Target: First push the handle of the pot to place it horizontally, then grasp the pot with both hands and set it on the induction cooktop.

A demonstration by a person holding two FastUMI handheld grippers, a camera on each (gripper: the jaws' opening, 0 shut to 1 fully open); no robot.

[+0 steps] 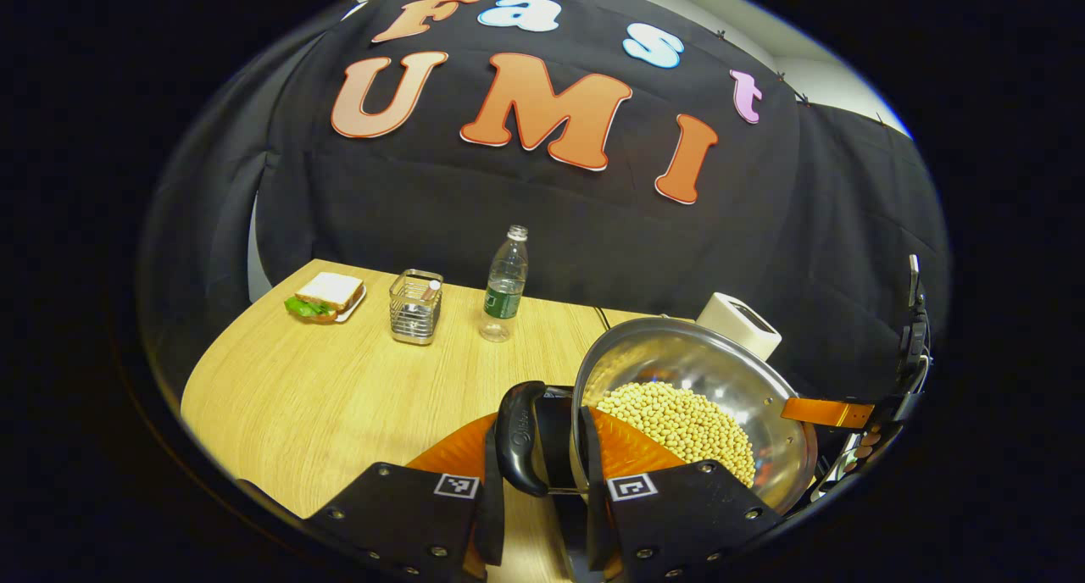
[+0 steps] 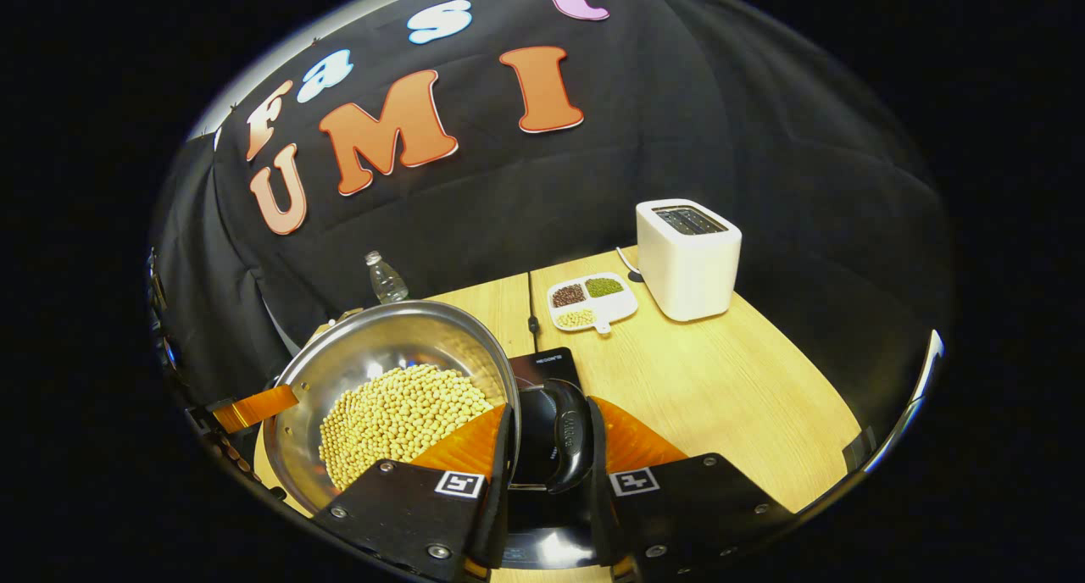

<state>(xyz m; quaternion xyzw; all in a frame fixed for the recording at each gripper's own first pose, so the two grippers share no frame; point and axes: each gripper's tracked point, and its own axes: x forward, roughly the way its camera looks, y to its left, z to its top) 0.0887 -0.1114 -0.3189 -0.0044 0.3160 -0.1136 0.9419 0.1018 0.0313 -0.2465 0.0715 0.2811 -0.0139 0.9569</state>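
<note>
Bare surface [image 1: 288, 396] lies open left of the left claw [image 1: 542, 464]; ahead of it stand a wire holder [image 1: 415, 308] and bottle [image 1: 506, 285].

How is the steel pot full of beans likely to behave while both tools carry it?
The pot probably feels heavy for its size, since loose beans cover its bottom. They may slide if it tilts; it already looks tilted in the right gripper view. Each tool, left and right, pinches a smooth handle, which could slip or pivot.
</note>
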